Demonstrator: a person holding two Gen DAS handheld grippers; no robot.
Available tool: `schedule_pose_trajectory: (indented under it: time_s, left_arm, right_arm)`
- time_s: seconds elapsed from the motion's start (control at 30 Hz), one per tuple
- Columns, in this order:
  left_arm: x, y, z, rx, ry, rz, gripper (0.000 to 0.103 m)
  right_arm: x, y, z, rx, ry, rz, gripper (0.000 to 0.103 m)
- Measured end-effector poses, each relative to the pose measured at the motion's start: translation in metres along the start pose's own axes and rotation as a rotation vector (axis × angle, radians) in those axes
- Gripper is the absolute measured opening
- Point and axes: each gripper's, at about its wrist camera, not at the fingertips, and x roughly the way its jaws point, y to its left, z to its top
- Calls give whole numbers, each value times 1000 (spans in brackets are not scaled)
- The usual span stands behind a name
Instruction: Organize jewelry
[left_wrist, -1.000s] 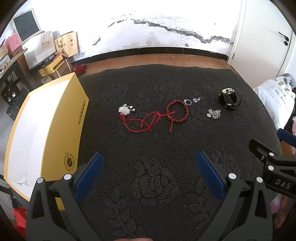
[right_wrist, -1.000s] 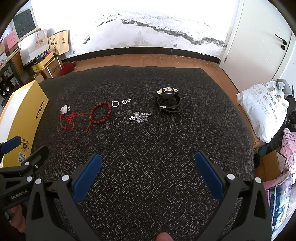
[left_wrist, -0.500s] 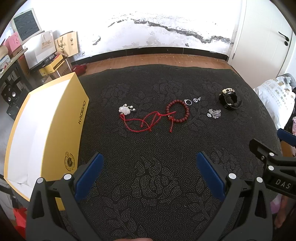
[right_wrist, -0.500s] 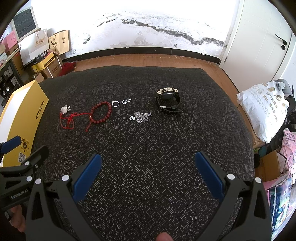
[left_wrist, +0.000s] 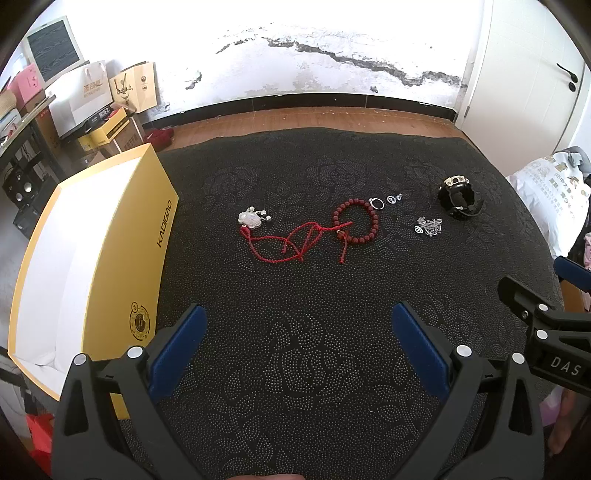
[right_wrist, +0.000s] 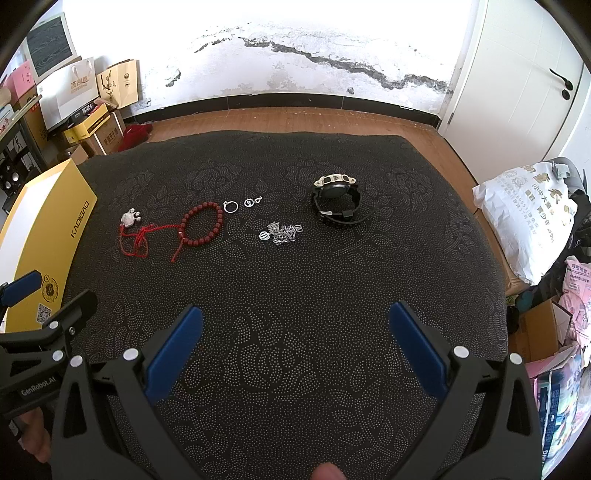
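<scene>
Currently: left gripper (left_wrist: 295, 332) hovers low over the black mat (left_wrist: 314, 387), fingers spread wide, holding nothing | right gripper (right_wrist: 295, 332) level beside it, likewise wide, nothing held | bead bracelet (left_wrist: 356, 221), red cord pendant (left_wrist: 280, 240), ring (left_wrist: 376, 203), silver chain (left_wrist: 428, 226), watch (left_wrist: 458, 195) lie in a row mid-mat | yellow box (left_wrist: 92, 258) at left edge.

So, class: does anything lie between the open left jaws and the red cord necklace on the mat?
Nothing visible does. Only bare black mat lies between the left gripper and the red cord necklace. The bead bracelet touches its far right end, off the path.
</scene>
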Motion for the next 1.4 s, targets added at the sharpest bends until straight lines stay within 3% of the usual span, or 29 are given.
schedule_pose_trajectory:
  time_s: [1.4]
  left_arm:
    - [1, 3, -1, -2, 4, 2, 98]
  right_arm:
    - [0, 1, 2, 5, 4, 6, 98]
